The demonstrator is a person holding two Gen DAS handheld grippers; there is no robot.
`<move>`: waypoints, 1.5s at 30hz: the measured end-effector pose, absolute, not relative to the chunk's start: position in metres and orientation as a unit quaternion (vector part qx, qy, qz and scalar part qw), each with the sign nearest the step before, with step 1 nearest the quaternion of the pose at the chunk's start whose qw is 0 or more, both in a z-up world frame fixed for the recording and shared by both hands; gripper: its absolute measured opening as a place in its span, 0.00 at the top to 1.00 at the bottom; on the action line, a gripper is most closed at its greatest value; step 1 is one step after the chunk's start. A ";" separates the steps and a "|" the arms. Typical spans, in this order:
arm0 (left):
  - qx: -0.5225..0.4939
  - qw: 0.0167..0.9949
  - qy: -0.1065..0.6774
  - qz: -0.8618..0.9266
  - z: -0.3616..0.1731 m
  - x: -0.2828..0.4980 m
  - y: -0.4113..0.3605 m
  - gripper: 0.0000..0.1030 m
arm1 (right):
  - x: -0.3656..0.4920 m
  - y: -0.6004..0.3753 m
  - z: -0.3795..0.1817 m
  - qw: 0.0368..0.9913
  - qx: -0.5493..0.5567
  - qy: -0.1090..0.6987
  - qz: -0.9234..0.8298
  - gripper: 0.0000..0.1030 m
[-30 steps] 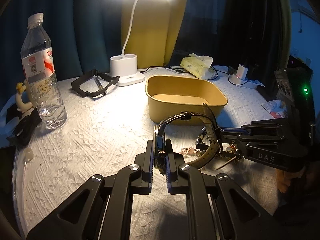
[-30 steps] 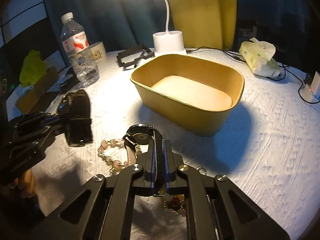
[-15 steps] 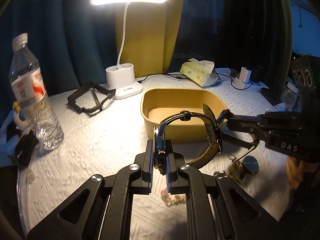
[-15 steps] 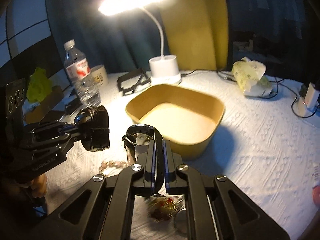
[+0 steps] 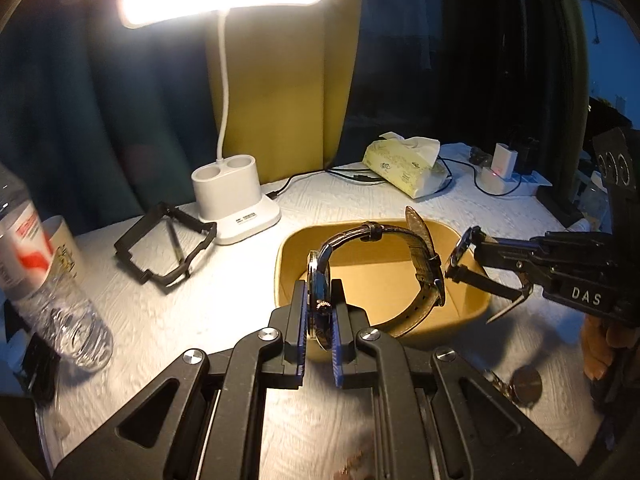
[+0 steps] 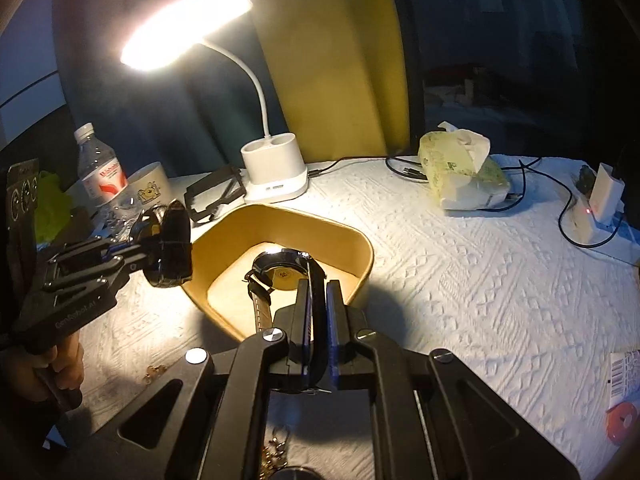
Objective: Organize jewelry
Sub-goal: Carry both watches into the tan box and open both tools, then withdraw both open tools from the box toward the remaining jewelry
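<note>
Two watches hang over the yellow tray near the middle of the bench: the dark-strapped watch, pinched by its case in the closed left tool, and the second watch, its strap clamped in the closed right tool, dial above the tray floor. The looped strap reaches close to the right tool's tips, so I'd worry they snag or knock together on release. Loose beads lie at the bench's near edge; the lamp, water bottle and tissue pack stand well clear behind.
</note>
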State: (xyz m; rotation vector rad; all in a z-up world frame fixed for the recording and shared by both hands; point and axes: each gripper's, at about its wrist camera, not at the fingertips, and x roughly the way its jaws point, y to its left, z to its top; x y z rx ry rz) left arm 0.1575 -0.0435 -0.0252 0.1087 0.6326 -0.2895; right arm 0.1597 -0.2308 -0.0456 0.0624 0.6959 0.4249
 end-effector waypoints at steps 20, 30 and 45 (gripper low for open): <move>0.026 0.941 0.314 -0.125 -0.025 0.171 -0.042 0.49 | 0.164 -0.226 -0.045 0.922 0.002 0.336 0.194 0.92; 0.009 0.947 0.298 -0.116 -0.014 0.153 -0.028 0.47 | 0.152 -0.218 -0.041 0.922 -0.014 0.340 0.183 0.92; -0.046 0.949 0.286 -0.126 -0.008 0.107 -0.004 0.23 | 0.119 -0.223 -0.032 0.919 0.025 0.339 0.202 0.25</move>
